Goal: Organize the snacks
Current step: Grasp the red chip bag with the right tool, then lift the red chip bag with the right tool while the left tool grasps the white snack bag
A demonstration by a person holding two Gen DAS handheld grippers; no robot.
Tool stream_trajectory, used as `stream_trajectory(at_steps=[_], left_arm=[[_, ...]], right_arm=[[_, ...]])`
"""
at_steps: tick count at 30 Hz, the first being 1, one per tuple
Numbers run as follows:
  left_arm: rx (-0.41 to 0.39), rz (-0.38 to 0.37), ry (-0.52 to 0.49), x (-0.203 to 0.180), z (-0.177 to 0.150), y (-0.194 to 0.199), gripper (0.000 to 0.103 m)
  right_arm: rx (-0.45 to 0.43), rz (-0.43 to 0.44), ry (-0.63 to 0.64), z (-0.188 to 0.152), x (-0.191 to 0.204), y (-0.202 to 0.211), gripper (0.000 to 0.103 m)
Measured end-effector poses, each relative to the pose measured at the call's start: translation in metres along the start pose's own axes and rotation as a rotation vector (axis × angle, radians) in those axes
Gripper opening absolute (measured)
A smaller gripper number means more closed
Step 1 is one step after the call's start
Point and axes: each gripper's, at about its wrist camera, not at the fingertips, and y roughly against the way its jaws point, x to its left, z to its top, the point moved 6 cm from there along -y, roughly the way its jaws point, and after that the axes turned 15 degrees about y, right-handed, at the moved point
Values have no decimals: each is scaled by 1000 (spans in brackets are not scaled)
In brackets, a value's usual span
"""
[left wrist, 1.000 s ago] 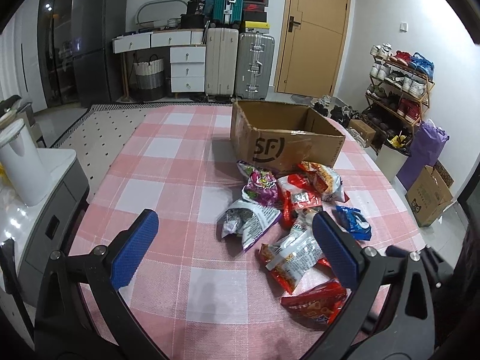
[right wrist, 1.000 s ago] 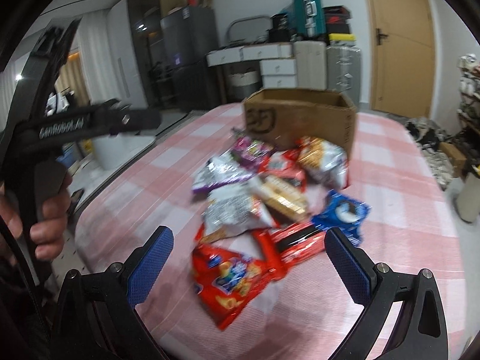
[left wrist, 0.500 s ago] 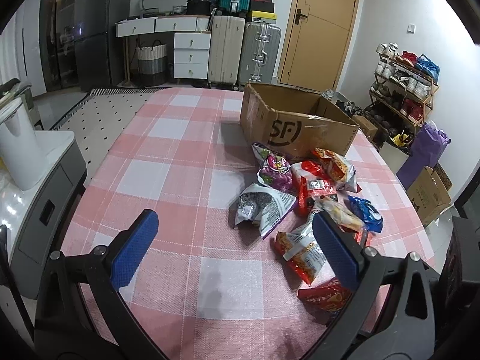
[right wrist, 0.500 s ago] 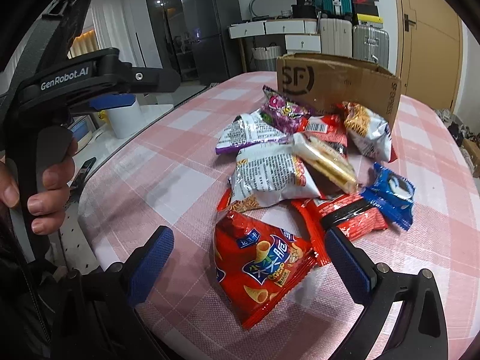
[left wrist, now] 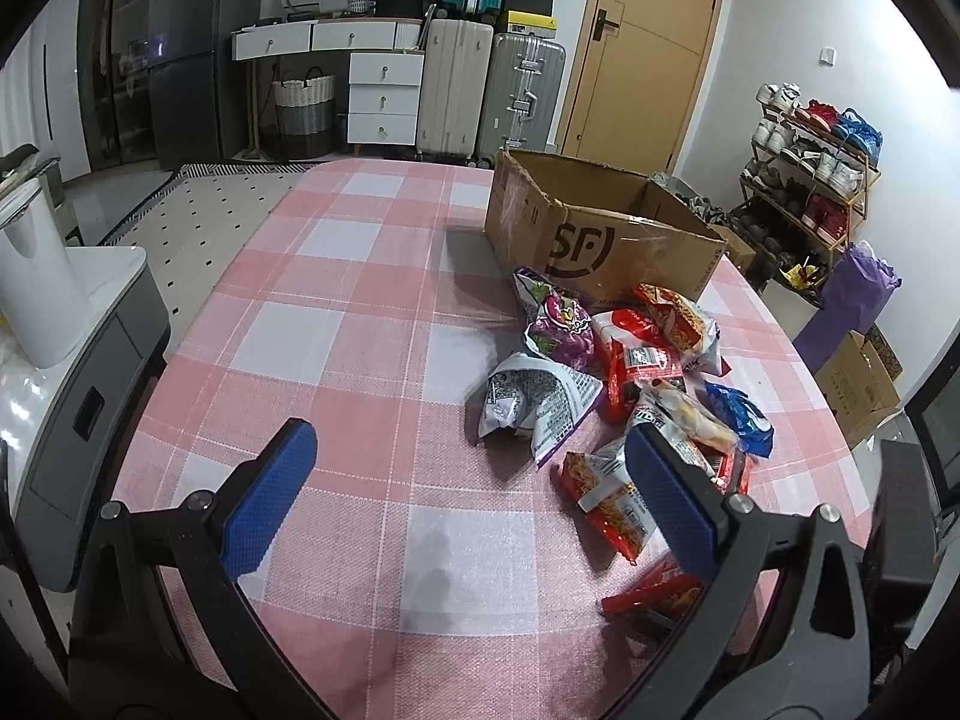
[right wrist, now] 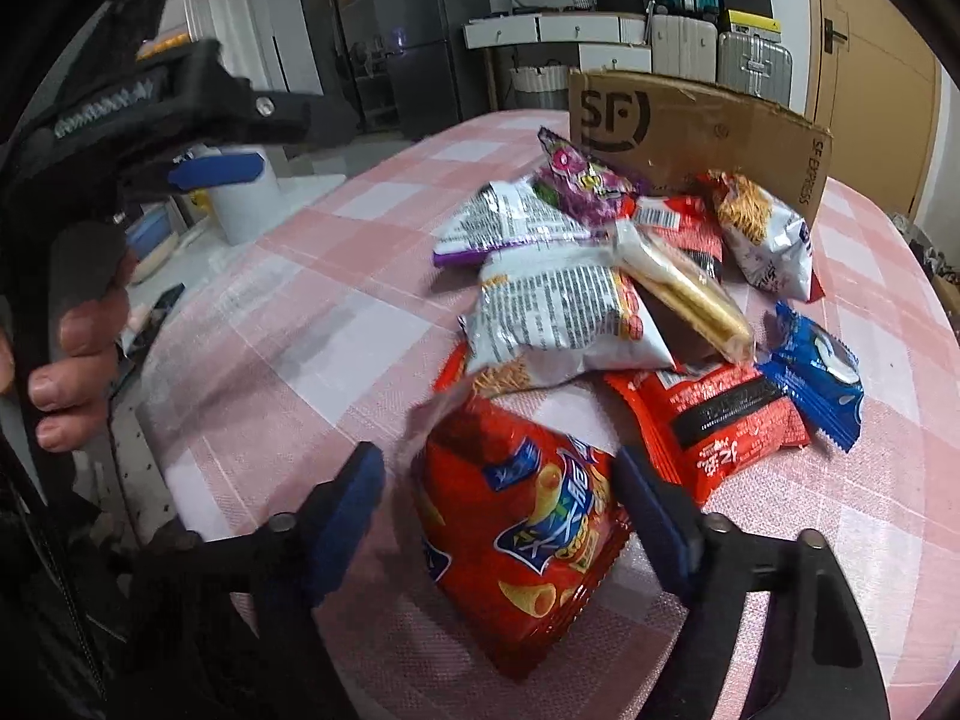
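- Left gripper [left wrist: 468,474]: blue pads wide apart above the pink checked tablecloth [left wrist: 336,324].
- Snack packets [left wrist: 624,384]: heaped beside the open SF cardboard box [left wrist: 600,240].

A: Free room? Left half of the surface [left wrist: 336,324] is bare, wide lane there.
B: Right side's blocked: snack pile [left wrist: 630,384], cardboard box [left wrist: 600,240] right behind it. Red chip bag [right wrist: 516,528] fills the gap between right fingers [right wrist: 651,516].

home: suitcases [left wrist: 459,90], shoe rack [left wrist: 810,180].
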Motion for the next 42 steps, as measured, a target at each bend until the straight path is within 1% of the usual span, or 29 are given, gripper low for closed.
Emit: stream_trajectory(at_steps=[1,3,6,9,14,17,23,26,29,32,38,40,42], left_arm=[[-2,4,0,0,0,0,102],[-2,4,1,1,0,0,102],[-2,11,1,1,0,-1,102],[-1,12,-1,1,0,0,102],[-1,17,-5,2,0,3,102],[3,18,-11,1,-1,3,102],[13,23,-21,-3,-3,3,102],[17,22,-26,-5,-6,3,102],[22,17,-34,-7,-7,2,102],[37,-5,-44,-11,-10,0,102],[61,-16,-70,-21,-17,-8,102],[89,-44,-78,-26,-21,-11,102],[108,-44,-91,-30,-25,-16,102]], right_arm=[[-6,5,-7,-1,-1,1,75],[-10,9,-7,-2,-1,3,69],[-21,16,-11,-5,-3,5,65],[-28,35,-20,-5,-4,6,62],[-46,64,-47,-6,-6,9,61],[-61,73,-59,-6,-8,12,58],[-71,92,-75,-8,-10,14,57],[-91,102,-86,-7,-12,20,57],[-112,104,-95,-8,-14,28,57],[-127,104,-112,-11,-19,36,57],[-150,67,-158,-18,-34,51,57],[-155,60,-176,-21,-39,55,57],[-163,51,-192,-23,-44,59,57]])
